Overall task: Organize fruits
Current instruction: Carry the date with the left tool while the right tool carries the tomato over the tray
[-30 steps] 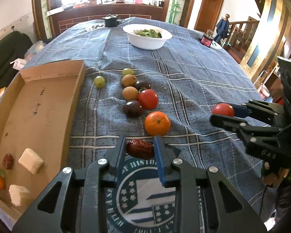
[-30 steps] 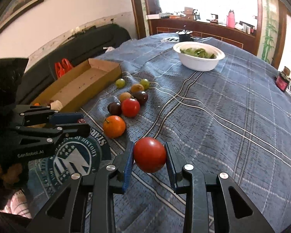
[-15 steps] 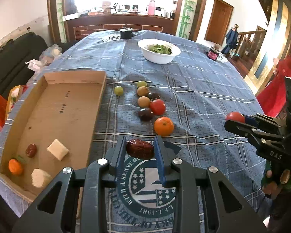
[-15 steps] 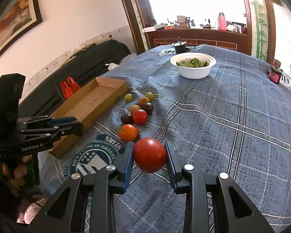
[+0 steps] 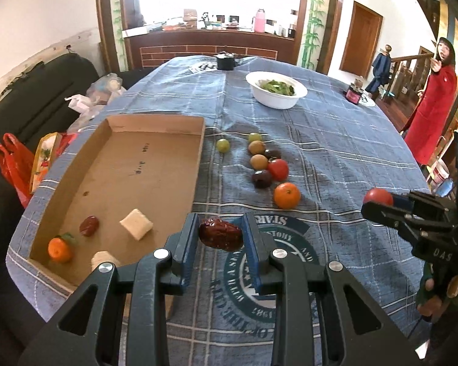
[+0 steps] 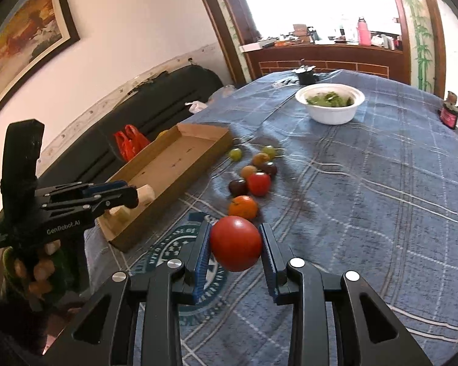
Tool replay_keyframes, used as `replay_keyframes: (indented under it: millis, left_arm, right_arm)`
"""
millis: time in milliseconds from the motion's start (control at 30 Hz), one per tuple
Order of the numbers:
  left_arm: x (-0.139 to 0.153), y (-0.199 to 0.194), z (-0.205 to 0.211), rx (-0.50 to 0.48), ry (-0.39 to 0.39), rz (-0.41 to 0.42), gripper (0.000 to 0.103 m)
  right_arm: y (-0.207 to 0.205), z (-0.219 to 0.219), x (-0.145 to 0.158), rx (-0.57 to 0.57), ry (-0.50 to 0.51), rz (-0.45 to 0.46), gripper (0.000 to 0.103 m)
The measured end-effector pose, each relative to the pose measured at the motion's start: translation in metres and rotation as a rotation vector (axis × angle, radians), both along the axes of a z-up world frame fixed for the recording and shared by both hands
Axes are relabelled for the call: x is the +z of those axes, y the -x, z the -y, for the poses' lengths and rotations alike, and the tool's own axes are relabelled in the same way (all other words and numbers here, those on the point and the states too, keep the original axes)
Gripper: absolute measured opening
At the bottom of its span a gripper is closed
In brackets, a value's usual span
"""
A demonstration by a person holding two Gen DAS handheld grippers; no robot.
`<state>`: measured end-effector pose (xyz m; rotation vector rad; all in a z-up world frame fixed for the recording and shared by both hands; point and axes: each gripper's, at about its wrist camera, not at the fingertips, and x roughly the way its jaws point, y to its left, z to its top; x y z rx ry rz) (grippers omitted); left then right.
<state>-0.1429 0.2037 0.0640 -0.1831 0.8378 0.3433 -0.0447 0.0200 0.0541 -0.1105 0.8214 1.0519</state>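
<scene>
My left gripper (image 5: 219, 233) is shut on a dark red date (image 5: 219, 234), held above the tablecloth just right of the cardboard tray's (image 5: 155, 128) near end. My right gripper (image 6: 235, 244) is shut on a red tomato (image 6: 235, 243), held above the table; it also shows in the left wrist view (image 5: 378, 198). Loose fruit lies in a cluster on the cloth: an orange (image 5: 287, 195), a tomato (image 5: 278, 169), a dark plum (image 5: 262, 178), brown fruits and green grapes (image 5: 223, 145). The tray holds a small orange (image 5: 59, 249), a date (image 5: 89, 225) and pale cubes (image 5: 136, 224).
A white bowl of greens (image 5: 276, 89) stands at the far middle of the table. A dark jar (image 5: 353, 94) sits far right, a black pot (image 5: 226, 61) at the far end. A black sofa with bags (image 5: 18, 164) is left. A person in red (image 5: 432, 113) stands right.
Both grippers have risen and drawn back from the table with their fruit still held. The left gripper now sits nearer the tray, whose whole length shows.
</scene>
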Motion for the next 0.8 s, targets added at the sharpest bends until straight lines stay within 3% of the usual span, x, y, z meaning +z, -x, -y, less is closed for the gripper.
replay_keyframes:
  millis: [800]
  left_arm:
    - [0.002, 0.032, -0.043, 0.114, -0.004, 0.011, 0.027]
  right_arm:
    - [0.054, -0.072, -0.027, 0.217, 0.017, -0.125, 0.031]
